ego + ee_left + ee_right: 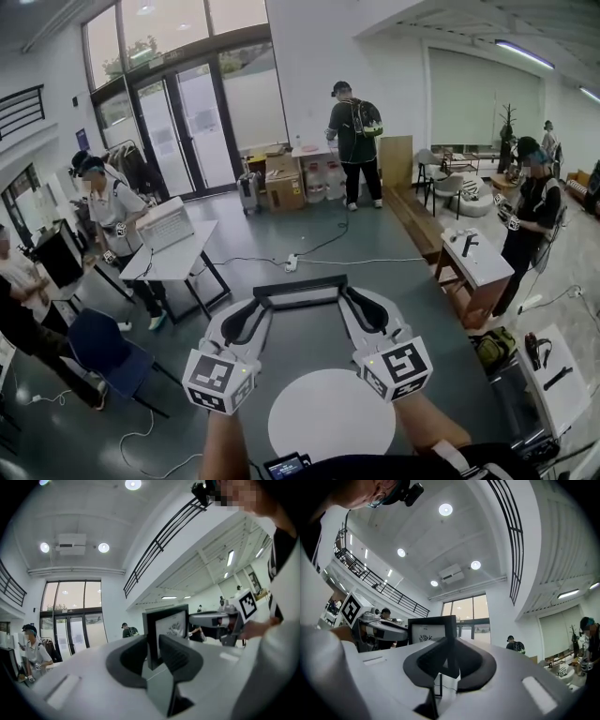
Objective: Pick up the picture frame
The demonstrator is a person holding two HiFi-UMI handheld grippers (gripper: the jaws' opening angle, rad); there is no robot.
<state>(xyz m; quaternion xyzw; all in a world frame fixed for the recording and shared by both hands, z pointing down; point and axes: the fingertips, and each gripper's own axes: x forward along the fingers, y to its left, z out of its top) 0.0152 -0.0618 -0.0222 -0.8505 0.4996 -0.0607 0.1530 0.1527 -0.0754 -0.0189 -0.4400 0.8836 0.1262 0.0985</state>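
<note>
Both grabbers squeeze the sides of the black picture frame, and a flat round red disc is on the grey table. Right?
Not quite: the head view shows the flat round disc is white, not red. The left gripper and the right gripper do squeeze the black picture frame by its sides, and the disc is on the grey table.

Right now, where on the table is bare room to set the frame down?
The table is bare right of the white disc and beyond it, under the lifted frame. Near your body it is crowded: the disc and a small device lie there.
</note>
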